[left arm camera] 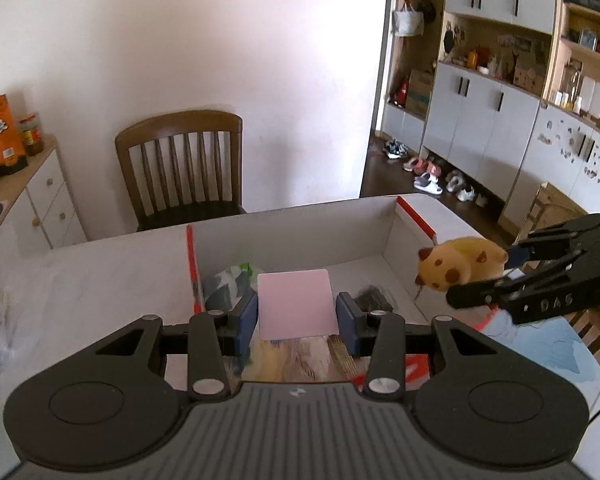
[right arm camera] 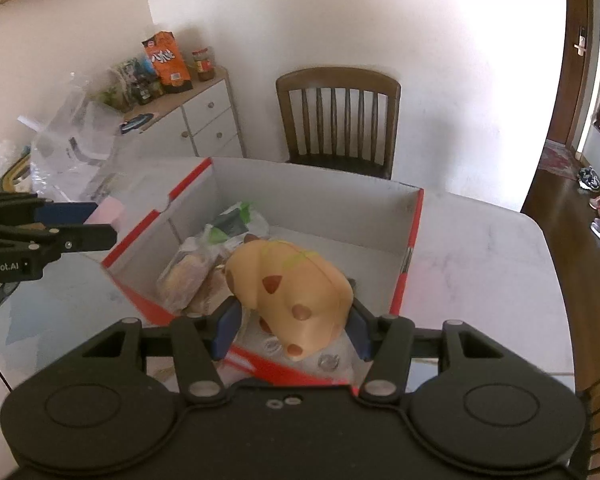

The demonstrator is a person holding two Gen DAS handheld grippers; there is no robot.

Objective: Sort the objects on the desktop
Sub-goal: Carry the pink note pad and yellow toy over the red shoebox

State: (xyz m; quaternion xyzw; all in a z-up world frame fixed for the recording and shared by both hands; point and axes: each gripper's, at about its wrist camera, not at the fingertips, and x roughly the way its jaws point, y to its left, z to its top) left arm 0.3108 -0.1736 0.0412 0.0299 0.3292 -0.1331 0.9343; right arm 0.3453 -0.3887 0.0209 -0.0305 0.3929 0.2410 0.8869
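My left tongs (left arm camera: 296,314) clamped a pink card (left arm camera: 296,304) above the box (left arm camera: 292,236). My right tongs (right arm camera: 290,330) gripped a yellow toy (right arm camera: 292,292).

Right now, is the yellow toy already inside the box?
Not yet. The right gripper holds the yellow toy above the box.

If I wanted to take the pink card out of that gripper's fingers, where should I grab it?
Probably by its far edge. The pink card is thin and flat, and the left gripper already pinches its two side edges between the blue pads. The far edge sticks out free over the cardboard box, so come from the box side and pinch top and bottom faces.
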